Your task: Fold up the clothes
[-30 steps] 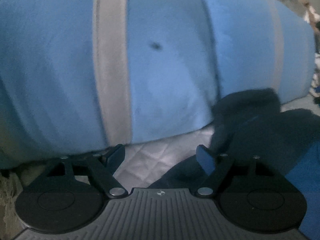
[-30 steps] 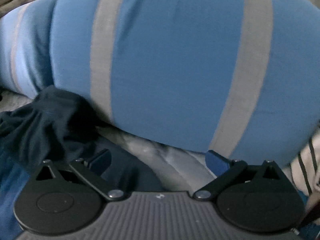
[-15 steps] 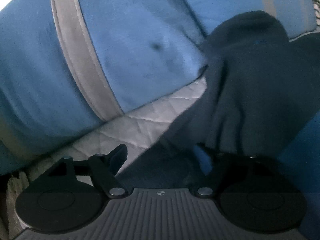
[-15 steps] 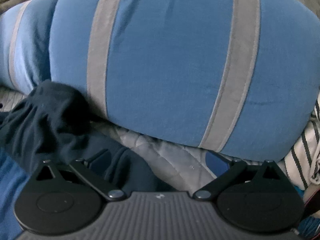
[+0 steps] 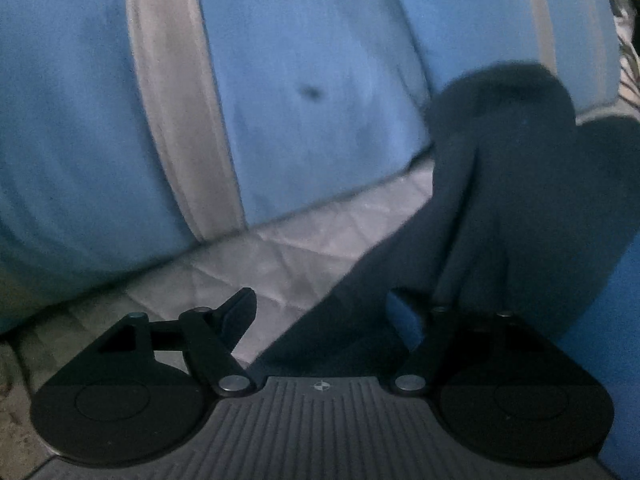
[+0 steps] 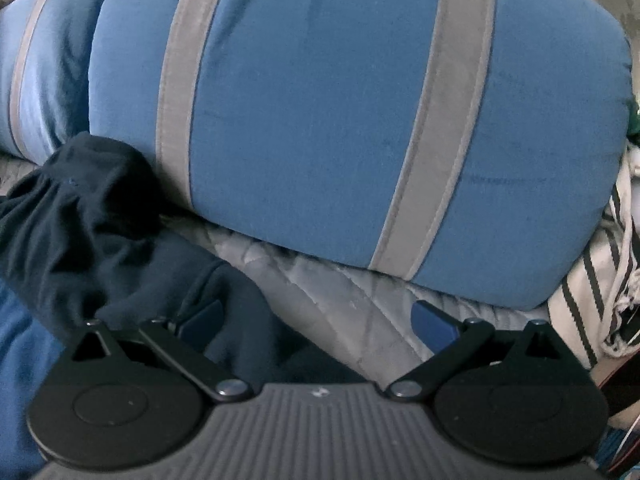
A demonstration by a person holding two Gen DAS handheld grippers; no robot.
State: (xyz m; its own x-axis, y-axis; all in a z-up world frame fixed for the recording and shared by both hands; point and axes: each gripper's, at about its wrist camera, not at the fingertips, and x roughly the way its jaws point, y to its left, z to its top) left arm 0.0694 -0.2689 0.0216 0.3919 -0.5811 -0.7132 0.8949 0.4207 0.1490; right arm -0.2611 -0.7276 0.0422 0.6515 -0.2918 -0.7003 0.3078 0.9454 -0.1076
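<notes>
Since half a second ago the left gripper's camera has drawn back a little from the dark navy garment (image 5: pixel 500 200), so the cloth fills less of the right side of its view, and the right finger, then covered by fabric, now shows its blue pad. In the right wrist view the scene has barely shifted. The garment lies bunched on the grey quilted bedcover (image 5: pixel 288 256), its raised hump touching the blue pillow with grey stripes (image 6: pixel 320 120). A flatter part of it spreads toward both cameras.

The left gripper (image 5: pixel 324 308) stands wide apart with the garment's edge lying between its fingers, not clamped. The right gripper (image 6: pixel 320 320) is also spread wide; its left finger sits against the navy cloth, its right finger over the bare quilt.

A second blue pillow (image 6: pixel 44 80) lies to the left behind the garment. White cloth with dark stripes (image 6: pixel 592 280) is heaped at the right edge.
</notes>
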